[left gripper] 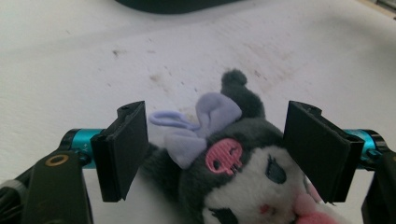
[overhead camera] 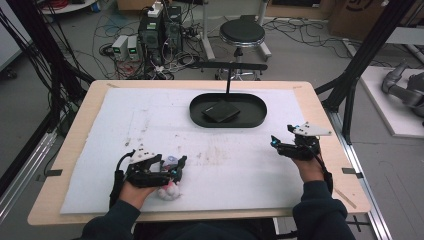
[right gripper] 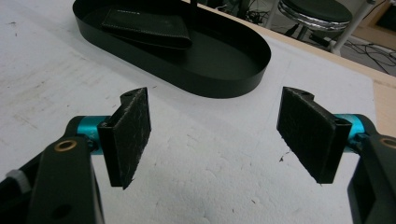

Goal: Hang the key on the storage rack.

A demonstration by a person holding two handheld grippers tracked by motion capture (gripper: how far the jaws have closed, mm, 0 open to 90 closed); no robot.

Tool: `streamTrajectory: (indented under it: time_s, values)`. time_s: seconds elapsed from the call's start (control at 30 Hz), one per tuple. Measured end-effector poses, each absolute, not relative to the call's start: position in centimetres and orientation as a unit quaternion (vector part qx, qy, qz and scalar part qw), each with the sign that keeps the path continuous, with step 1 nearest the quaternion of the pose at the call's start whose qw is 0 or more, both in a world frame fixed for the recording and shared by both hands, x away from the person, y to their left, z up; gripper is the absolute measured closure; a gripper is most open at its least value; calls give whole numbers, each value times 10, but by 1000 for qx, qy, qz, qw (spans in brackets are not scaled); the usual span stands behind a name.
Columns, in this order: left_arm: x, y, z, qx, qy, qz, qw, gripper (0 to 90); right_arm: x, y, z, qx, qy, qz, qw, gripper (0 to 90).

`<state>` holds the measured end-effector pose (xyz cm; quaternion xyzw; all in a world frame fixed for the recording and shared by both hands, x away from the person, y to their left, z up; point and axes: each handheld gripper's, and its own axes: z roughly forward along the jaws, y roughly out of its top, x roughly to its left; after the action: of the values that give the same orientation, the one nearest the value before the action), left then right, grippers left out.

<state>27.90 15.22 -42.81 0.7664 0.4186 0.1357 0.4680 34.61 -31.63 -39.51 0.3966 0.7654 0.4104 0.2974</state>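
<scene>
Landmark: black oval tray (overhead camera: 256, 117), sitting at far centre of the white mat (overhead camera: 100, 150). Step in hand, by my judgement: approach/pre-grasp on a plush toy (left gripper: 243, 172), prob. for transfer to the tray. Left gripper (overhead camera: 175, 167) is hovering well short of the tray, toward the person's near-left side; its jaws are standing wide apart, straddling the toy's head, pads (left gripper: 126, 147) not touching fabric on either side. Toy is a dark-grey and white character plush w/ lilac bow and pink skull badge, lying on the mat, near-left of the tray and well apart from it; in the high view it is showing as a white-pink lump (overhead camera: 170, 191) just under the left hand. Right gripper (overhead camera: 280, 145) is idling to the near-right of the tray, jaws spread wide, nothing between them but bare mat; its own view is looking at the tray wall (right gripper: 224, 86). Next move, est.: lower and centre the left jaws over the head, then close gently; soft body will compress, so the grip needs to go deep enough not to slip off the bow. Count: 1 plush toy, 1 tray, 1 flat black leather-look case (overhead camera: 220, 111) lying inside the tray, 2 grippers, 1 mat, 1 stool (overhead camera: 242, 34) beyond the tray's far side.
</scene>
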Motion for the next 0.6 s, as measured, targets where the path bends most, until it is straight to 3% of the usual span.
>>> streamTrajectory:
  time_s: [0.37,0.5,0.6]
  values:
    - [285,136,-439,796,407,109,434,177,346,-316,-396,396,768,407,296,265]
    - [287,136,-432,823,366,103,422,323,346,-316,-396,397,768,407,294,265]
    - [295,139,-429,826,351,121,425,376,346,-316,-396,396,769,406,296,265]
